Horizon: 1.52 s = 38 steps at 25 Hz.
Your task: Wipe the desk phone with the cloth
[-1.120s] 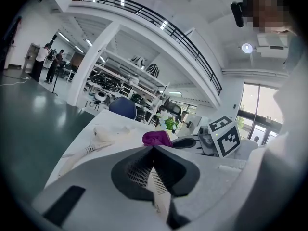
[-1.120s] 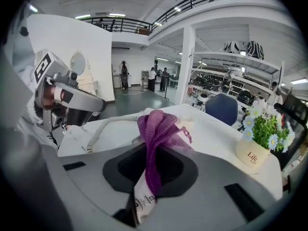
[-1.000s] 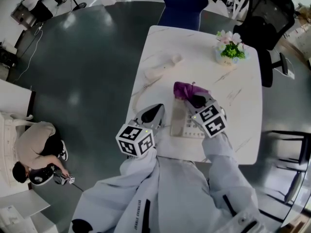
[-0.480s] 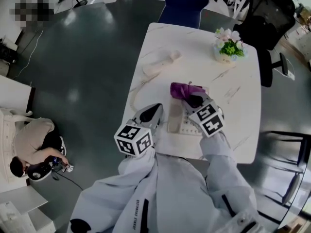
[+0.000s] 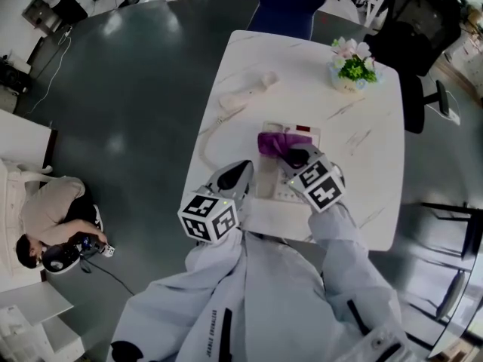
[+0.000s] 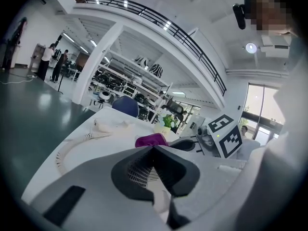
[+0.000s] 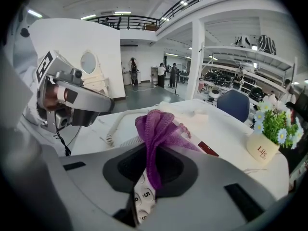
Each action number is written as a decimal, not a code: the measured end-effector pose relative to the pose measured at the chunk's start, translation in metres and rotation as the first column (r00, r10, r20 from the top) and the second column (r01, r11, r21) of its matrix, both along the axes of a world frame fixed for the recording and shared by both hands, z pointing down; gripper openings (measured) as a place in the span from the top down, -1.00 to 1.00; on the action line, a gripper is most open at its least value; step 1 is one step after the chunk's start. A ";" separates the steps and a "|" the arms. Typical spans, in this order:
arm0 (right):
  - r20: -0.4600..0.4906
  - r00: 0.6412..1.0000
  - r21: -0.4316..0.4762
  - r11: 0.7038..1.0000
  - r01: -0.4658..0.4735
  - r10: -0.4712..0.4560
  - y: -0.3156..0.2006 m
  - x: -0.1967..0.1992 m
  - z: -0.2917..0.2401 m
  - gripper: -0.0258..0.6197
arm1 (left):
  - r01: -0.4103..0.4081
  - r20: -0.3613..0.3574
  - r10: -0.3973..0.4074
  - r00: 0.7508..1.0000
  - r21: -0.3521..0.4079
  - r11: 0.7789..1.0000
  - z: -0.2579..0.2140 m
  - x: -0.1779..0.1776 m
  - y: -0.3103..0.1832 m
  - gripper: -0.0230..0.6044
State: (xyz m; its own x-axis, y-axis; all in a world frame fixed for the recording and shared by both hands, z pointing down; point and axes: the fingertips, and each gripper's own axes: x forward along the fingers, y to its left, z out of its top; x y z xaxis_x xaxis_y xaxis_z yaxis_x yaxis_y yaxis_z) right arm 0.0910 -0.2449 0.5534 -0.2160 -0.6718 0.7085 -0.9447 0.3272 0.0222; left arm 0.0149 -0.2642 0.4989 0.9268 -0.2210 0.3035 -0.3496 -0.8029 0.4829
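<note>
Purple cloth (image 7: 160,126) pinched in the closed jaws of the right gripper (image 7: 153,153), over the desk phone (image 5: 270,181) keypad, left gripper (image 6: 154,150) jaws together, empty, just beside the desk phone's left edge

Cloth (image 5: 276,142) seemingly slid nearer along desk phone (image 5: 266,179).

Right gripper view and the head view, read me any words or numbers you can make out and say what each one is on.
"Life": on the flower pot.
"5": on a key of the desk phone, just beside the cloth.
Key below that one: digit partly cut off, unreadable.
Red label on the phone: too blurred to read.
Print on the jacket sleeve: too small to read.
</note>
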 end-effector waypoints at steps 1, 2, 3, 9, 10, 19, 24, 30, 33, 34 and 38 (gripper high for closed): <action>0.003 1.000 -0.004 1.000 0.005 -0.004 0.002 -0.001 0.001 0.81 | 0.005 0.001 -0.005 1.000 -0.001 1.000 0.000 -0.001 0.001 0.93; 0.006 1.000 -0.008 1.000 0.009 -0.009 0.003 -0.002 0.001 0.81 | 0.010 0.001 -0.010 1.000 -0.003 1.000 0.000 -0.002 0.002 0.93; 0.008 1.000 -0.012 1.000 0.013 -0.013 0.005 -0.003 0.001 0.81 | 0.014 0.002 -0.014 1.000 -0.004 1.000 0.000 -0.003 0.003 0.93; 0.010 0.999 -0.032 0.999 0.032 -0.032 0.012 -0.011 0.004 0.81 | 0.030 0.002 -0.030 1.000 -0.012 0.999 0.001 -0.009 0.011 0.93; 0.011 0.999 -0.035 0.999 0.035 -0.035 0.014 -0.012 0.005 0.81 | 0.032 0.001 -0.032 0.999 -0.013 0.999 0.001 -0.009 0.012 0.94; 0.025 0.998 -0.049 0.998 0.051 -0.050 0.027 -0.024 0.007 0.81 | 0.036 -0.001 -0.036 0.999 -0.015 0.999 -0.001 -0.014 0.023 0.93; 0.029 0.998 -0.058 0.997 0.058 -0.056 0.033 -0.030 0.009 0.81 | 0.042 0.000 -0.042 0.999 -0.013 0.999 -0.002 -0.019 0.026 0.94; 0.041 0.997 -0.072 0.995 0.064 -0.061 0.041 -0.038 0.012 0.81 | 0.053 0.004 -0.053 0.999 -0.007 0.999 -0.002 -0.028 0.027 0.93; 0.044 0.997 -0.076 0.995 0.066 -0.063 0.045 -0.042 0.013 0.81 | 0.054 0.002 -0.054 0.999 -0.005 0.999 -0.004 -0.031 0.030 0.94; 0.045 0.997 -0.077 0.995 0.067 -0.063 0.047 -0.043 0.013 0.81 | 0.053 0.002 -0.053 0.999 -0.005 0.999 -0.004 -0.031 0.031 0.94; 0.052 0.996 -0.082 0.994 0.071 -0.067 0.052 -0.049 0.015 0.81 | 0.048 0.002 -0.048 0.999 -0.001 0.999 -0.004 -0.034 0.034 0.94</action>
